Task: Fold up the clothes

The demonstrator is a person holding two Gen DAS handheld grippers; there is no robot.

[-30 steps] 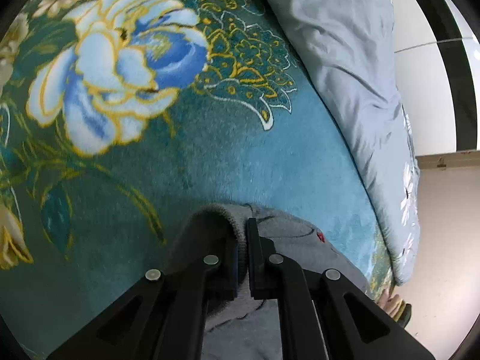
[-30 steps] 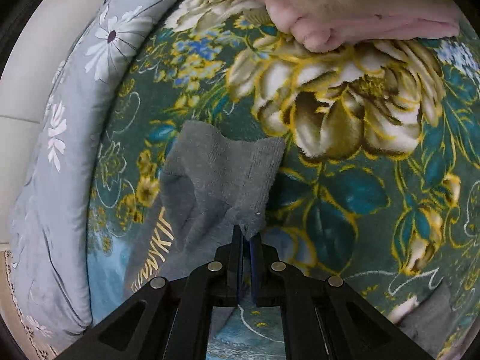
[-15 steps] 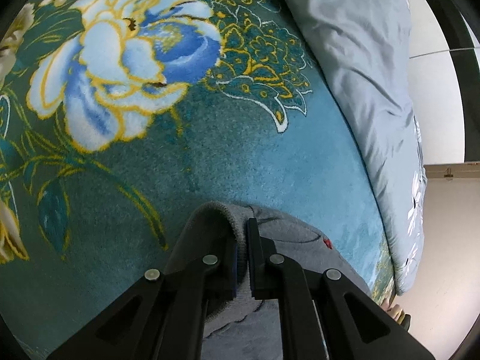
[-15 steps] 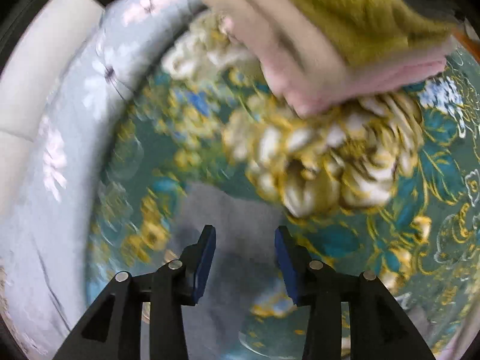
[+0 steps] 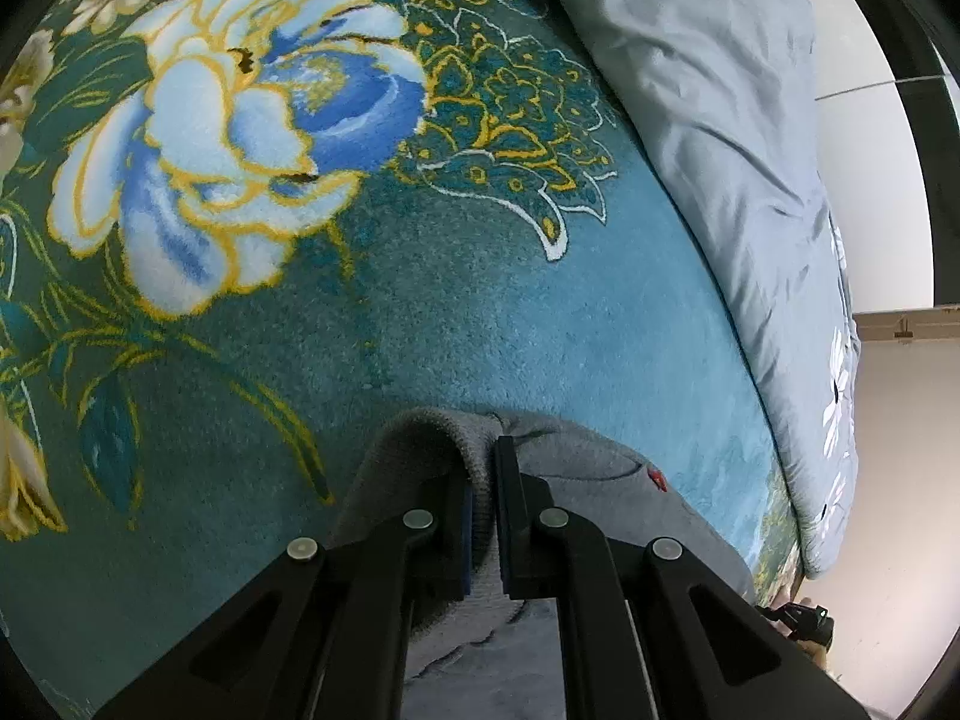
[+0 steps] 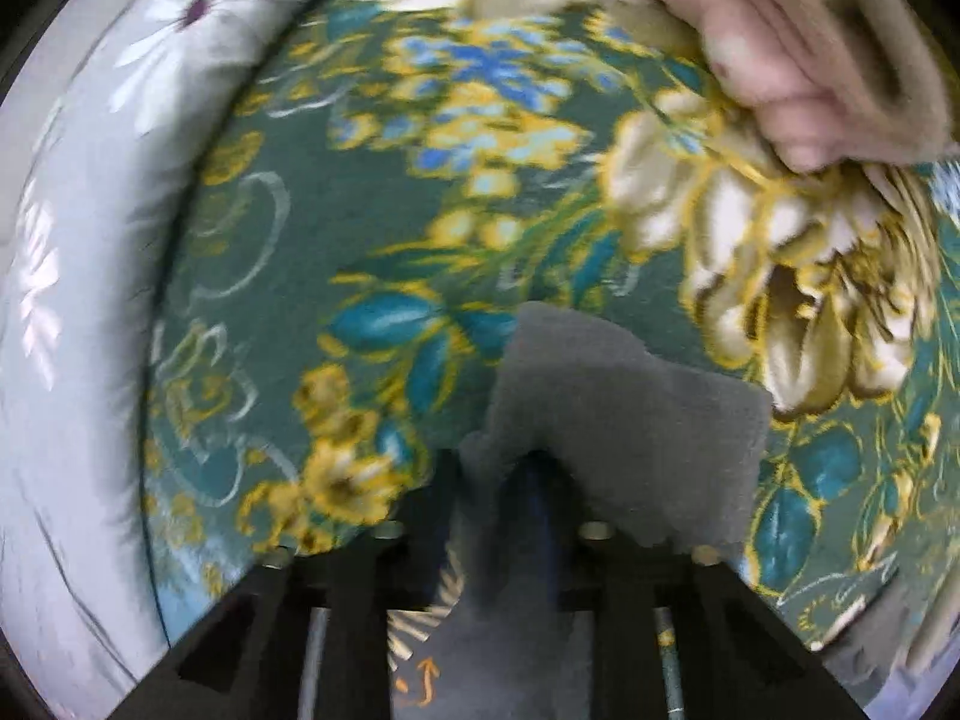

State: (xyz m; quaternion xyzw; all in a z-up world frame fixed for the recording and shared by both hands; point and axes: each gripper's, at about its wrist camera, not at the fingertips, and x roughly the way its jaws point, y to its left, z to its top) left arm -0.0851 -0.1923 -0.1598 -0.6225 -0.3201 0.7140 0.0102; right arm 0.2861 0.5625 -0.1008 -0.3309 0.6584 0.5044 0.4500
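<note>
Your working area is a bed under one teal floral blanket, with one pale grey quilt banked along the edge: at 1 to 3 o'clock in the left wrist view, at 9 o'clock in the right.

One stack of folded clothes, pink with an olive piece, sits at 1 o'clock in the right wrist view. You cannot count its layers through the blur.

One grey garment lies on the blanket at 6 o'clock in both views. It carries pale lettering near the bottom of the right view and a small red mark in the left.

Your left tongs are clamped on a rolled edge of that garment, cloth filling the narrow gap between the fingers. Your right tongs are blurred and draped by a raised flap; you cannot tell whether they grip it or stand apart.

Progress, as a judgement: the stack suggests other pieces are finished. The grey garment is bunched and uneven, not a flat packet, so it is mid-fold at best. It remains to be squared and added to the stack
</note>
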